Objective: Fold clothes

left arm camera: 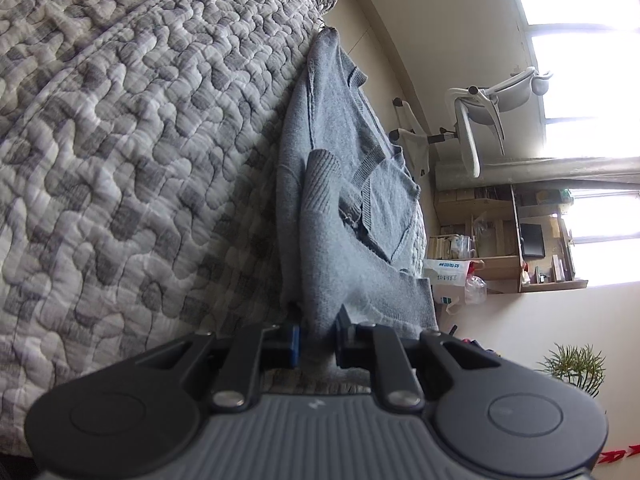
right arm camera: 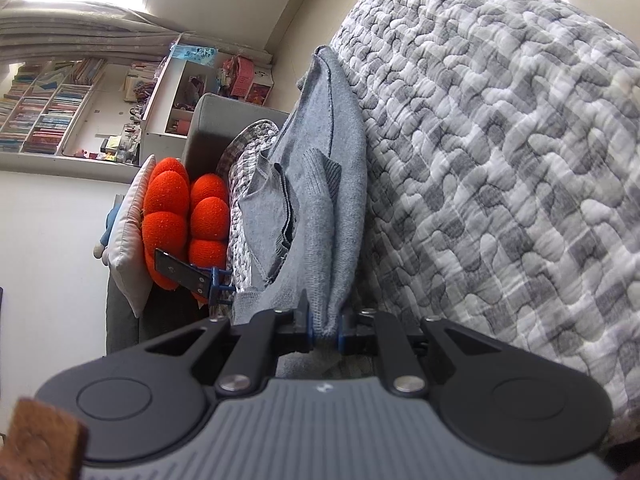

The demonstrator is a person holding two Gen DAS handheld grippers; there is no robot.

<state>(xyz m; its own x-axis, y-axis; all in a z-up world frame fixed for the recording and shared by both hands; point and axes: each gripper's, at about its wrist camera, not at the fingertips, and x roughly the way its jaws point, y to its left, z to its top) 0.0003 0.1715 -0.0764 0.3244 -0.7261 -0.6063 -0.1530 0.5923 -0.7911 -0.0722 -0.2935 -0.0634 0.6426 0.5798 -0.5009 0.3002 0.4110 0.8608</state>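
The quilted bed cover [left arm camera: 120, 152] carries the grey sweater [left arm camera: 320, 168], which lies on it with a sleeve folded over the body. The left gripper [left arm camera: 318, 340] pinches the near edge, and the right gripper [right arm camera: 324, 330] pinches it too. To fold well, both should probably lift together and keep the edge straight.

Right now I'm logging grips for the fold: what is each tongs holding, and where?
Both hold the grey sweater: the left tongs and right tongs each pinch its near edge, lying on the quilted cover.
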